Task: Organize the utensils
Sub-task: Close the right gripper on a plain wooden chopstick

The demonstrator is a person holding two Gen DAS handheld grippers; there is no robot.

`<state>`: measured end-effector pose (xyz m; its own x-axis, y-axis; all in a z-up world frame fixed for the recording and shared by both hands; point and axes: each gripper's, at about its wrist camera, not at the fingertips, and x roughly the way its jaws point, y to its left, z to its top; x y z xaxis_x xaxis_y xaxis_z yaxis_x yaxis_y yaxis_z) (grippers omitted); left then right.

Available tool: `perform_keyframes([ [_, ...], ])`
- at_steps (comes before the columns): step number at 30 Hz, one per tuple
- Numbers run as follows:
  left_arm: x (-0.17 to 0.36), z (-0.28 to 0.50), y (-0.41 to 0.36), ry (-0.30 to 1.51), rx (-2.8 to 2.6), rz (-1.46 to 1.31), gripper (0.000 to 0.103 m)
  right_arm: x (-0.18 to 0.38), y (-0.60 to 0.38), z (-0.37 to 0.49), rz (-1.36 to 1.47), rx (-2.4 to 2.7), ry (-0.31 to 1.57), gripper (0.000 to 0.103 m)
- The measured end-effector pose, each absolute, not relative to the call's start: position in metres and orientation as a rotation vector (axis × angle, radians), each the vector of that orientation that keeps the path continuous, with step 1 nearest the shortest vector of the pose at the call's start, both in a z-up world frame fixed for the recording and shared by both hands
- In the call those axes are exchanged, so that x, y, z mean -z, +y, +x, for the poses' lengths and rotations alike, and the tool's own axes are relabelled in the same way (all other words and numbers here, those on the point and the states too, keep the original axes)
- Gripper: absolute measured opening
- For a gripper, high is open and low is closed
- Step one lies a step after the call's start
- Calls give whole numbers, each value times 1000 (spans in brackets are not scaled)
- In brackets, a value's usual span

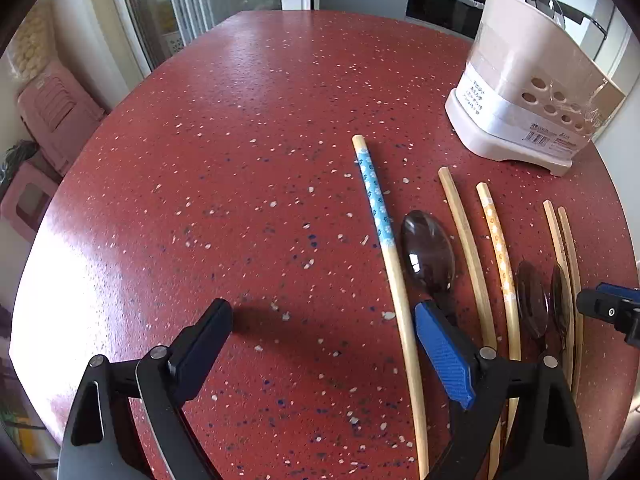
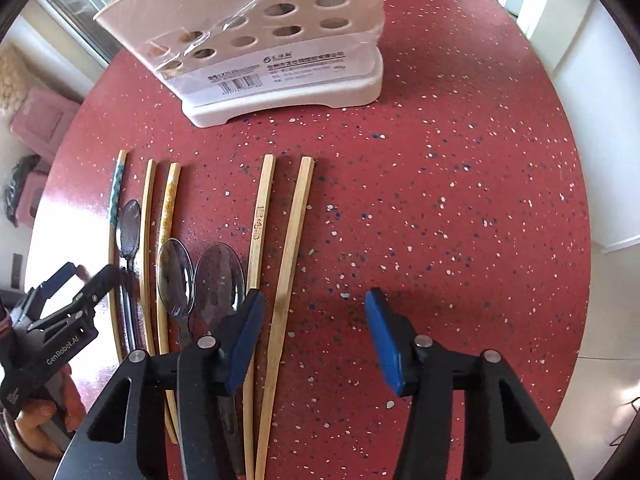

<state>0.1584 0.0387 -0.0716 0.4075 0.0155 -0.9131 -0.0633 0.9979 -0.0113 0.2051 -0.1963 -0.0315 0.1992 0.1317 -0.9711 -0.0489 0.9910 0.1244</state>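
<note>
Beige plastic utensil holder [image 2: 280,60] upright on table [image 2: 440,200], contents hidden.

Glossy speckled red table [image 1: 240,160], wooden chopsticks [image 2: 294,248]

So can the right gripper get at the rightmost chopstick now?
Probably yes: the right gripper is open above the rightmost chopstick, which lies bare between its fingers; only the neighbouring chopstick crowds it.

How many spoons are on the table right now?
3. One spoon lies between the two leftmost chopsticks; two more lie side by side just left of the right gripper.
</note>
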Motion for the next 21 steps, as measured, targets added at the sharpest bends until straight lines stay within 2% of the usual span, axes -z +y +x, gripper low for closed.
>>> perform_keyframes([
  [4,69,171,33,1162,-46,-23,103,34,-175,212,-6,-111,1384,47],
  [10,70,194,28,1203,-18,14,103,34,-153,216,-108,-124,1410,46],
  [15,65,210,21,1242,1,7,103,30,-154,217,-124,-135,1412,36],
  [17,64,213,18,1259,22,3,93,28,-156,218,-126,-143,1410,30],
  [19,61,217,13,1263,48,18,83,27,-157,217,-118,-152,1414,10],
  [21,58,220,6,1271,73,35,71,31,-159,214,-116,-169,1409,8],
])
